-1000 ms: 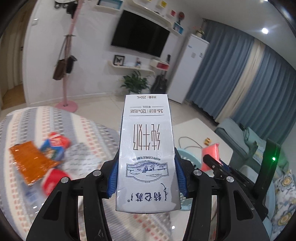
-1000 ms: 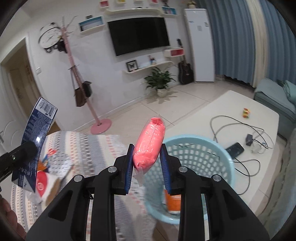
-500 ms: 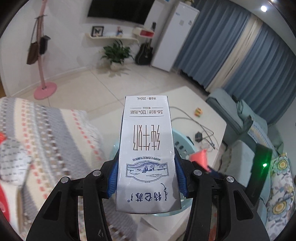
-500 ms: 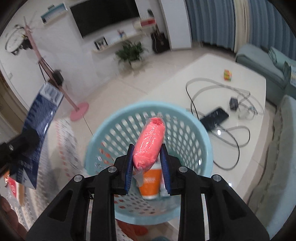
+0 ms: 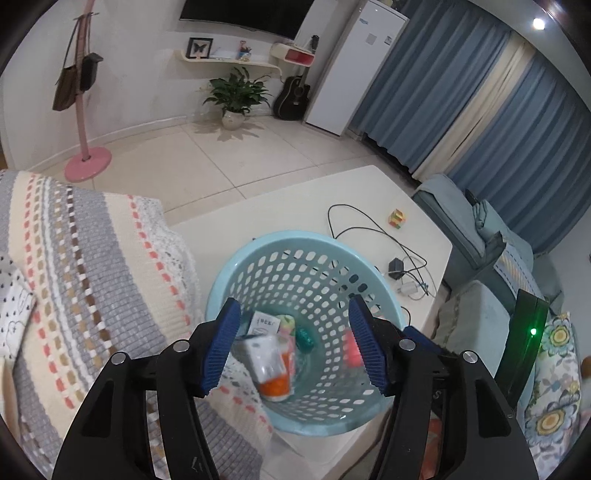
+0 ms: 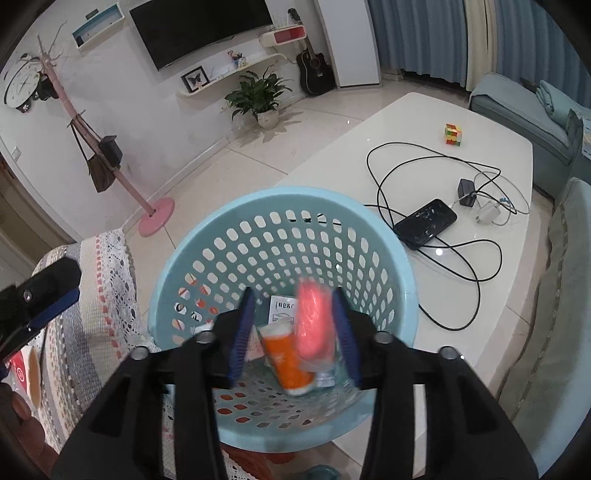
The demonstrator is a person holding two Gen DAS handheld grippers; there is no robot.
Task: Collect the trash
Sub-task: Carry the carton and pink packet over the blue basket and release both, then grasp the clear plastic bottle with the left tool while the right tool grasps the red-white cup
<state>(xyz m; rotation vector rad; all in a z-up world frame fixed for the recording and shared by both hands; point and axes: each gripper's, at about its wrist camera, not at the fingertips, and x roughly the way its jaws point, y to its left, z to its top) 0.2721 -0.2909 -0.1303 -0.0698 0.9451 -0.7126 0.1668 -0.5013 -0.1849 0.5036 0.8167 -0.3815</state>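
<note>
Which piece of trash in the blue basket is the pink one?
The pink packet, blurred between the opening right gripper jaws, over the blue basket. The tube beside it is orange and white; the card is white.

Home living room, wall television (image 6: 199, 27), sofa (image 5: 476, 236), guitar (image 6: 314, 72)

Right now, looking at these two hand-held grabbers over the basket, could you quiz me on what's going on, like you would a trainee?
1. True or false: the left gripper grips a milk carton.
2. What colour is the packet dropping between the right gripper's opening jaws?
3. The basket stands on: A) the floor, B) the white table, C) the sofa.

Key: 1. False; its jaws are opening, empty. 2. Pink. 3. B.
</note>
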